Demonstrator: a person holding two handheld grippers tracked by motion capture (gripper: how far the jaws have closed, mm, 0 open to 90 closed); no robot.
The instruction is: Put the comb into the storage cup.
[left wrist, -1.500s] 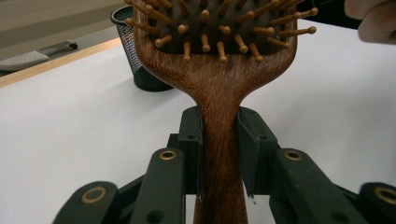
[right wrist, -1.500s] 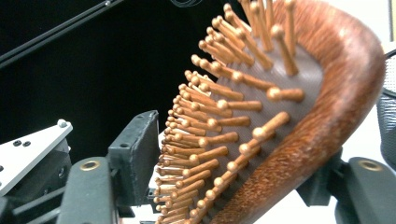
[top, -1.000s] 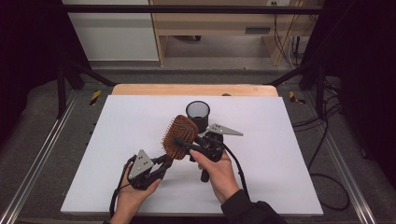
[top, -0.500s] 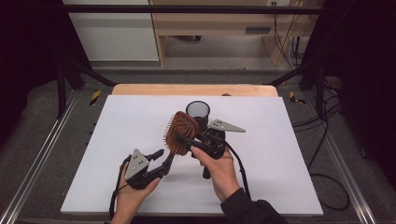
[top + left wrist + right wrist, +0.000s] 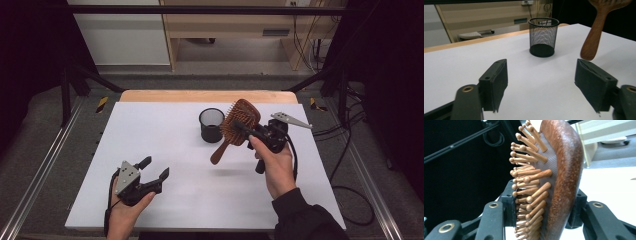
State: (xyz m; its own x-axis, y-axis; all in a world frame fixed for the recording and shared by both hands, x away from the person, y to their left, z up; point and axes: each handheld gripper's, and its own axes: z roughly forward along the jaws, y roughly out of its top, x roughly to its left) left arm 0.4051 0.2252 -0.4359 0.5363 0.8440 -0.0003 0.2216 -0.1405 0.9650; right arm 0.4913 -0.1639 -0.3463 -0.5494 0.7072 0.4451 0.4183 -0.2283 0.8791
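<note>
Two grippers share the work over the white table, and the wooden hairbrush now belongs to one of them alone. The right gripper has its jaws clamped on the brush head, one pad against the bristle side and the other on the smooth back, as the right gripper view makes plain. Held this way the handle hangs free and slants down toward the table, off the surface and just beside the black mesh cup, which looks like the place it is meant to go, handle first, though the exact gap between handle and rim is hard to judge from above.

The left gripper rests low near the front left of the table, jaws apart with nothing between them; they have just been opening. A second ago both tools met at the brush near the table's middle, the left at the handle. Since then the left has let go and drawn back, while the right has carried the brush up and over to the cup's right
</note>
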